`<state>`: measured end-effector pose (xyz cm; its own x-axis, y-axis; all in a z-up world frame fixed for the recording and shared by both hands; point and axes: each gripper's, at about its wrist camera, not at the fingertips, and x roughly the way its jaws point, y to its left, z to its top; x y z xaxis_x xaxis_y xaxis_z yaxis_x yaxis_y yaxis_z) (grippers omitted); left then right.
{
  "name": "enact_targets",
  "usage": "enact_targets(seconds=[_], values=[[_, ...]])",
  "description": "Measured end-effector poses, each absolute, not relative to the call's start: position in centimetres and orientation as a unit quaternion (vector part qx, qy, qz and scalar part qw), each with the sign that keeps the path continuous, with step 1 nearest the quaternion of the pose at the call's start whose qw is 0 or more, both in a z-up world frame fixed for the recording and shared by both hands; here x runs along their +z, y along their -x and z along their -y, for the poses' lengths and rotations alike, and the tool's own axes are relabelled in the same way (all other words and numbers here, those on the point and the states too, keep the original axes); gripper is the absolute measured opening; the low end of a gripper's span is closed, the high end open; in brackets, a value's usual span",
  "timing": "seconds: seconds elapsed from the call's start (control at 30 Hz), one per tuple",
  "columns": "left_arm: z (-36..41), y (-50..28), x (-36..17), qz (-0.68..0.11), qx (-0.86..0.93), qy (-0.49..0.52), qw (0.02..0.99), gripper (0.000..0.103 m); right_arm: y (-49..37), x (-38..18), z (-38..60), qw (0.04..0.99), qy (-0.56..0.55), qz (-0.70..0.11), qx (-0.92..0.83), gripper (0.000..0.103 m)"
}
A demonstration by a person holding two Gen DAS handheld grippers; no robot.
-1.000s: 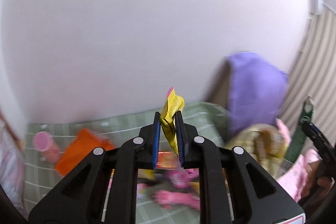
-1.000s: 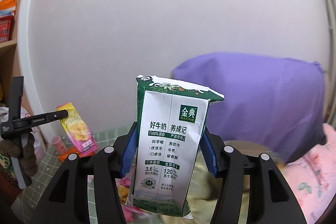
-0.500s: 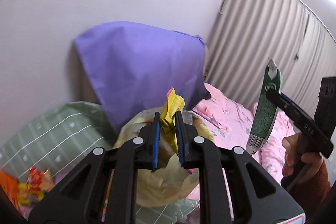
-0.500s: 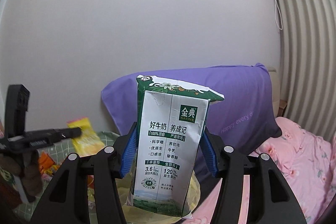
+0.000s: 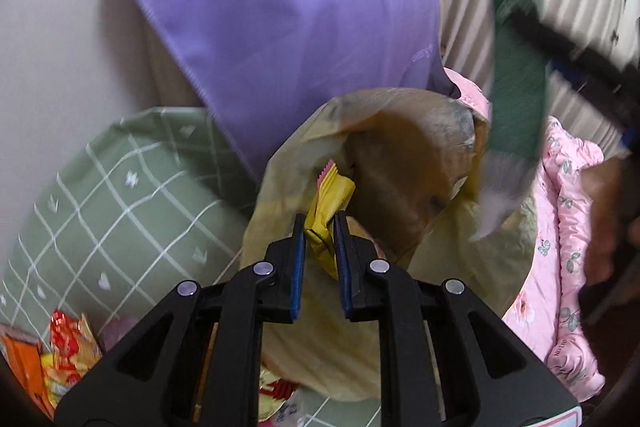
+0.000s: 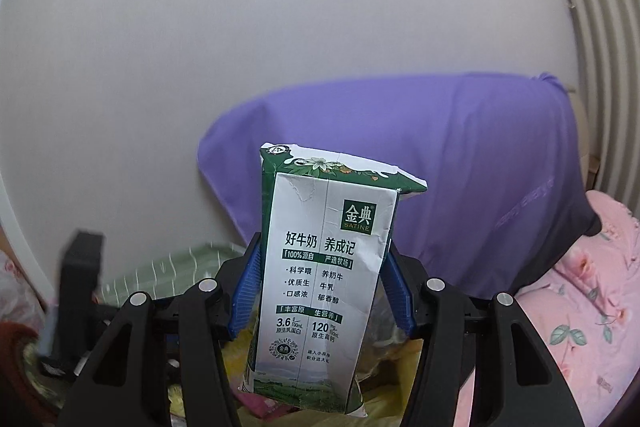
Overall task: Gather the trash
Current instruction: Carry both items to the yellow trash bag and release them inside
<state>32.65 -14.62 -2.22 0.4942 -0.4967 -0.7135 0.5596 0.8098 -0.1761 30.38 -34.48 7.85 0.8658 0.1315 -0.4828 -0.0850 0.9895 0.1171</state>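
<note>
Left gripper (image 5: pixel 320 227): blue pads clamped on a crumpled yellow wrapper (image 5: pixel 328 205), held just over the open mouth of a yellowish plastic bag (image 5: pixel 404 163). Right gripper (image 6: pixel 322 277): jaws spread wide, pressed on both sides of an upright green-and-white milk carton (image 6: pixel 324 267), purple pillow (image 6: pixel 460 163) behind it

The milk carton (image 5: pixel 516 83) and the hand (image 5: pixel 608 223) holding the right gripper are motion-blurred in the left wrist view, while the carton's base (image 6: pixel 304 399) hides most of the yellow trash bag (image 6: pixel 384 403) in the right wrist view.
</note>
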Motion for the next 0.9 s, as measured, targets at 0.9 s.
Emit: enact_targets(seconds=[0.9], values=[[14.7,-34.8,-0.7,-0.408,-0.354,0.04,0.84,0.023,-28.7,2.4,34.1,0.936,-0.037,-0.35,0.027,0.053]])
